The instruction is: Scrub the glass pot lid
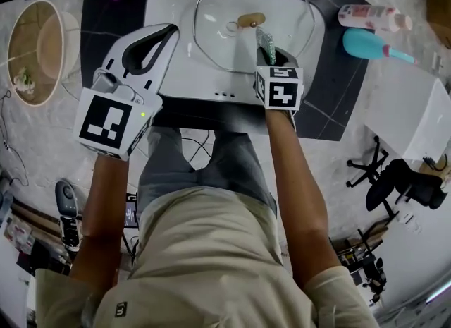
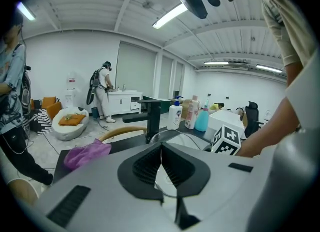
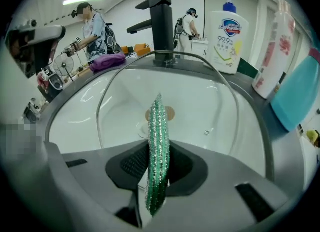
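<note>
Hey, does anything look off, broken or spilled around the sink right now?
Nothing stands out. The glass pot lid lies in the white sink, unbroken, and the right gripper is shut on a green scrub pad at its near rim. No spill shows.

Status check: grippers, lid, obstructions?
Left hand-held gripper shut, empty. Right hand-held gripper shut on green scrubber. Glass pot lid lies in sink, unobstructed.

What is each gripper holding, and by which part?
Right gripper: green scrub pad, clamped edge-on by its near end, the rest sticking out past the jaws. Left gripper: nothing, jaws together.
</note>
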Demonstrator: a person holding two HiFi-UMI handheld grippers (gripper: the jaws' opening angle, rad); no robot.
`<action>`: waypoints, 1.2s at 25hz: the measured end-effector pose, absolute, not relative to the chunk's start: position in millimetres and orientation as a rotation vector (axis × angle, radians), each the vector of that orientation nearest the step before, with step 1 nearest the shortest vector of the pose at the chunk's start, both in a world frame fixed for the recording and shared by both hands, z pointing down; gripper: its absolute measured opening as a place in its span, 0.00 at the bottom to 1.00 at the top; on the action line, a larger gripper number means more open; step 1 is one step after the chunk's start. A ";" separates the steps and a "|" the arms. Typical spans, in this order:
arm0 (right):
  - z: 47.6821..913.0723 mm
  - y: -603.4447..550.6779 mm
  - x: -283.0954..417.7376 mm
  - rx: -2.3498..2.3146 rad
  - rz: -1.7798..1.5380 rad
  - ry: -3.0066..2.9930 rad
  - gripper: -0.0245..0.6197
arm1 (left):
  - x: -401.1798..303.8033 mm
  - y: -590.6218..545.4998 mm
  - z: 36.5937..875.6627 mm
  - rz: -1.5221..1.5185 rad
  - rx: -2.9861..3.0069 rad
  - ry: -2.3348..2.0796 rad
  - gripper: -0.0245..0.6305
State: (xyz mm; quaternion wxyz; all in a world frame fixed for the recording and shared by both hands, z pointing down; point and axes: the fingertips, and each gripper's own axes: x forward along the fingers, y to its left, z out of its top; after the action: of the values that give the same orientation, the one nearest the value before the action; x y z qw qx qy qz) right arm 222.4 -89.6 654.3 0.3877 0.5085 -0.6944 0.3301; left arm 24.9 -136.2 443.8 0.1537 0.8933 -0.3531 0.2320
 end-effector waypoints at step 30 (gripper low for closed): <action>651.9 -100.6 87.2 1.044 0.777 -1.833 0.16 | -84.0 -130.4 402.5 0.505 2.567 -1.199 0.06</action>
State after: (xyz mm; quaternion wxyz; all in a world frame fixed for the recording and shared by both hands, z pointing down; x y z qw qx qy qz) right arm 87.2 -100.6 651.9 0.4320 0.4187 -0.7355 0.3117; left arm -84.0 -130.4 402.5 0.1314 0.8843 -0.4130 0.1739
